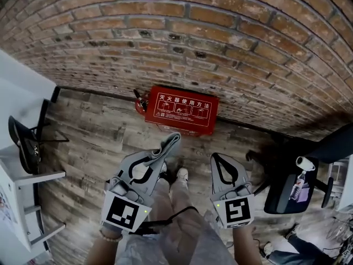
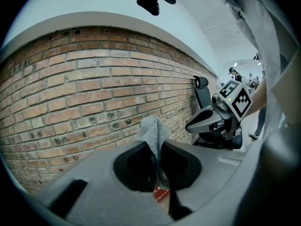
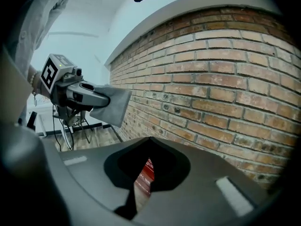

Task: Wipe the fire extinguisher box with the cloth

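Note:
The red fire extinguisher box with white print stands on the wooden floor against the brick wall. My left gripper is held above the floor short of the box, shut on a grey cloth that sticks out past its tips. In the left gripper view the cloth stands up between the jaws, and a sliver of the red box shows below. My right gripper hovers beside it, shut and empty. Through its narrow slit the red box shows. The right gripper view also shows the left gripper with the cloth.
A brick wall runs behind the box. A small red extinguisher sits at the box's left end. A black office chair with a bottle stands at the right. At the left are white shelves. The person's shoes are below.

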`<state>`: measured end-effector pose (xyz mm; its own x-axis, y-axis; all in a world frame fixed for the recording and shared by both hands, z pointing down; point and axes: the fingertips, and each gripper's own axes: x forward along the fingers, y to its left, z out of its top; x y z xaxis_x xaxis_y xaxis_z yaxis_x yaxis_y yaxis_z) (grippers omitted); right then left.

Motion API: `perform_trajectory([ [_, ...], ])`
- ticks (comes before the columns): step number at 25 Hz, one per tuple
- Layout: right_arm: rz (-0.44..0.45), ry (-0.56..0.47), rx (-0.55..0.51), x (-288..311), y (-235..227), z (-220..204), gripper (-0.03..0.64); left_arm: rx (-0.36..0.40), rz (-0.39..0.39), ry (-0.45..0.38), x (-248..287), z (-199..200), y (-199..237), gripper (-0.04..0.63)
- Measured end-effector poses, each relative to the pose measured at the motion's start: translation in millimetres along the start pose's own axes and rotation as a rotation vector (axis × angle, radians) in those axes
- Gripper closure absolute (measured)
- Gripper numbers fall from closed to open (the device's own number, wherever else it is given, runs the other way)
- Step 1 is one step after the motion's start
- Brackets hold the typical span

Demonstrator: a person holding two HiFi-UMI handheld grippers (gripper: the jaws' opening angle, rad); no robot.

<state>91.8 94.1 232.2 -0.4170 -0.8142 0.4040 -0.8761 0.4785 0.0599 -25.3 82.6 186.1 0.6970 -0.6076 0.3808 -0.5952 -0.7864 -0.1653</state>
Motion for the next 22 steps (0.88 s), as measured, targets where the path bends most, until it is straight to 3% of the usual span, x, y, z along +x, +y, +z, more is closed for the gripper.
perform_trajectory([
  [12, -0.111, 0.037, 0.052, 26, -29, -33, 0.606, -0.053, -0.098, 0.015, 47, -39, 6, 0.583],
  [22, -0.108, 0.04, 0.044, 56, -49, -60, 0.607, -0.082, -0.16, 0.041, 96, -70, 0, 0.583],
])
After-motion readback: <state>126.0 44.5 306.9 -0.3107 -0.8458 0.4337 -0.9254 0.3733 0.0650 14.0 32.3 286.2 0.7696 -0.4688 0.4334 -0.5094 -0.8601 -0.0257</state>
